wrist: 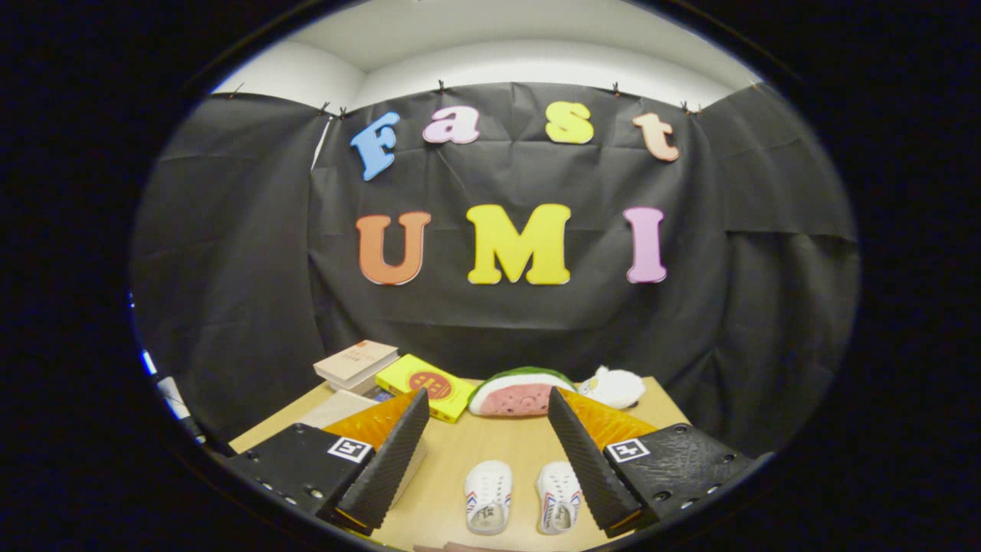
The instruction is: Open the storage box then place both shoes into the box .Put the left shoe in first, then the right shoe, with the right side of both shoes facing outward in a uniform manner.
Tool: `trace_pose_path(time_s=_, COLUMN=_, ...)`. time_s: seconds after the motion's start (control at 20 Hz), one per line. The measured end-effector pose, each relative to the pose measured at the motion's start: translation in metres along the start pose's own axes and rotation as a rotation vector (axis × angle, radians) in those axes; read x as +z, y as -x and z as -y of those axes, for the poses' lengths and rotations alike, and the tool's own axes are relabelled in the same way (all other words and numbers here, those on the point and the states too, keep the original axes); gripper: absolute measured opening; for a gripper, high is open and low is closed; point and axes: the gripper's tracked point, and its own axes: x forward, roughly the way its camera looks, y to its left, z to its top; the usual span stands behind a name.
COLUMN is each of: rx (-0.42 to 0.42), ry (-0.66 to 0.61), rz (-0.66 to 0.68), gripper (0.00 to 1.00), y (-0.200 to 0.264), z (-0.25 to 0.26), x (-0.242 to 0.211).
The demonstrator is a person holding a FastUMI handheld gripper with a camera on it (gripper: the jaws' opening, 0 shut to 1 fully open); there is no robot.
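My gripper (488, 418) hangs released above the bench (467, 448), ridged pads spread wide and touching nothing. Between the fingers, near the bench's front edge, I see the two small white shoes side by side, left shoe (487, 497) and right shoe (557, 497), smooth, with striped flanks. Beyond the fingertips, along the far edge, sit a tan book (356, 362), a yellow box (429, 386) with a round red mark I can't read, a spongy watermelon slice (520, 392) and a fluffy white toy (613, 387).

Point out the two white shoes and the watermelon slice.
Left white shoe (487, 497), gripper view: its upper.
Right white shoe (558, 497), gripper view: its upper.
Watermelon slice (515, 397), gripper view: its pink face.
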Motion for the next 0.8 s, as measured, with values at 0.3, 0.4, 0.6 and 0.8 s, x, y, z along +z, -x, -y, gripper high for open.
trace_pose_path(time_s=0.3, rx=0.174, ry=-0.1, rz=-0.224, gripper=0.95, y=-0.074, z=-0.012, x=-0.062)
trace_pose_path(time_s=0.4, rx=0.246, ry=-0.148, rz=-0.308, gripper=0.95, y=-0.097, z=-0.022, x=-0.083)
trace_pose_path(time_s=0.6, rx=0.462, ry=-0.27, rz=-0.466, gripper=0.95, y=-0.129, z=-0.05, x=-0.12)
trace_pose_path(time_s=0.8, rx=0.672, ry=-0.437, rz=-0.628, gripper=0.94, y=-0.159, z=-0.078, x=-0.147)
